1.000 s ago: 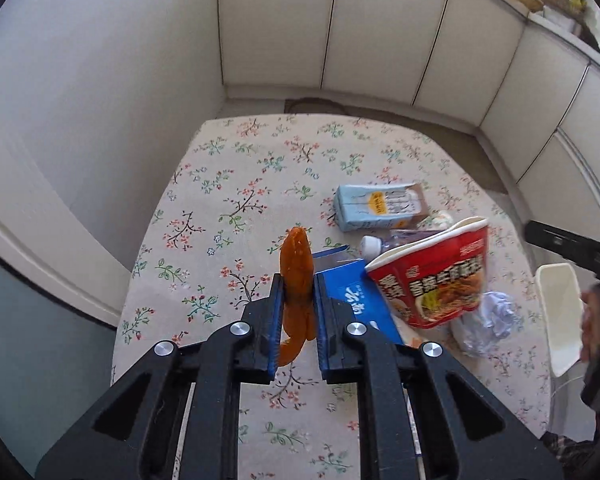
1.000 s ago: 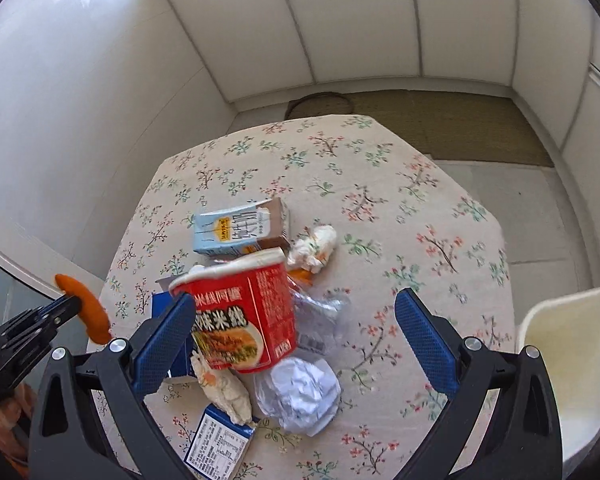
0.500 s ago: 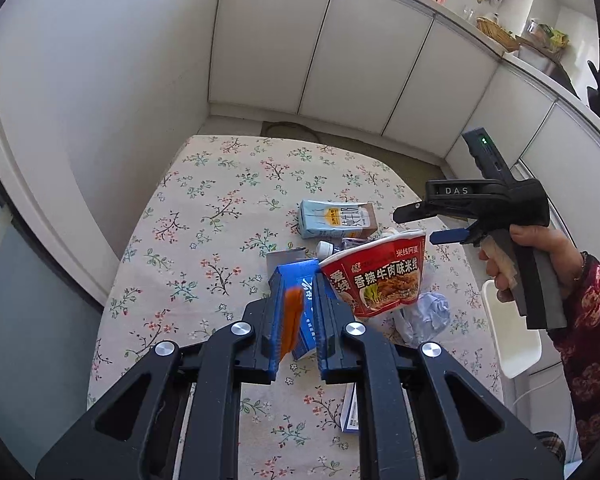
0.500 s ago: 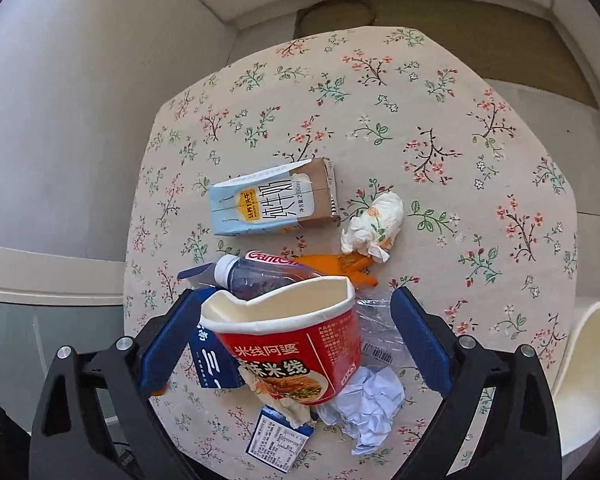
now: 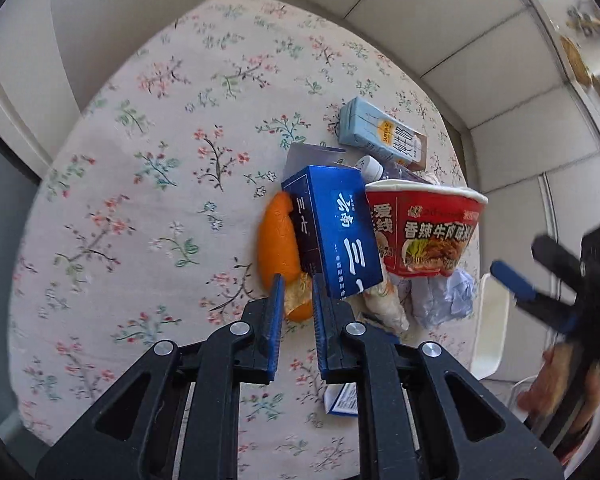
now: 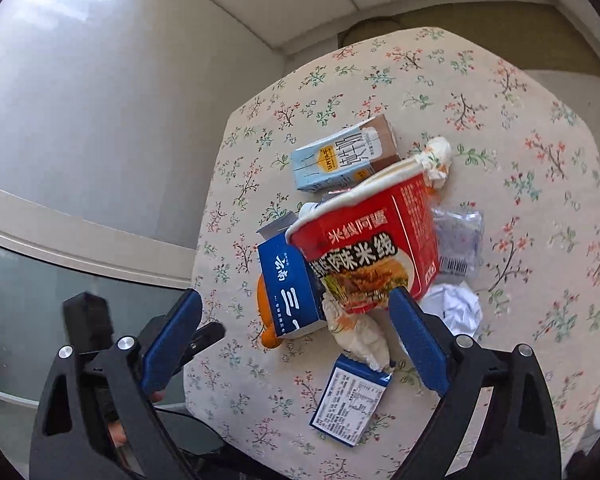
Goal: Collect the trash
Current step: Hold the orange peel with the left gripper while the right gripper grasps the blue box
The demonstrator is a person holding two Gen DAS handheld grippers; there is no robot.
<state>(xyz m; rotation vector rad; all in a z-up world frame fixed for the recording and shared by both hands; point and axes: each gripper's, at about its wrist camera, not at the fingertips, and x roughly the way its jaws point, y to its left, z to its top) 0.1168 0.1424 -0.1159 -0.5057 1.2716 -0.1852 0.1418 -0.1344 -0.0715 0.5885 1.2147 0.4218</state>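
Tabletop (image 5: 148, 168): rounded, covered with a pale cloth printed with small flower sprigs; its near edge is cut off by the gripper bodies in both views.
Trash heap: bunched on the right half of the tabletop in the left wrist view, pieces touching and overlapping.
Orange peel (image 5: 278, 240): curved, glossy orange strip with a pithy pale end, lying against the left side of the blue box.
Left gripper (image 5: 295, 300): black frame with ribbed blue fingers (image 5: 274, 312), drawn close together and clamped on the near end of the orange peel.
Blue box (image 5: 336, 232): long glossy cardboard carton, dark blue with white characters, leaning on the noodle cup.
Noodle cup (image 6: 368, 248): red paper tub with a white rolled rim, tilted; its inside is hidden.
Milk carton (image 6: 344, 158): pale blue and brown brick shape, lying flat behind the cup.
Bottle (image 5: 370, 168): only a white cap and a bit of clear neck show behind the cup.
Crumpled items: a white paper ball (image 6: 456, 310), a twisted tissue (image 6: 360, 336), a clear crinkled wrapper (image 6: 458, 240).
Small packet (image 6: 350, 398): flat, blue-edged, printed label up, nearest the camera.
Right gripper (image 6: 296, 340): fingers wide apart, nothing pressed between them, hovering over the heap.
Right edge, left wrist view: blurred; probably a hand holding the right gripper.
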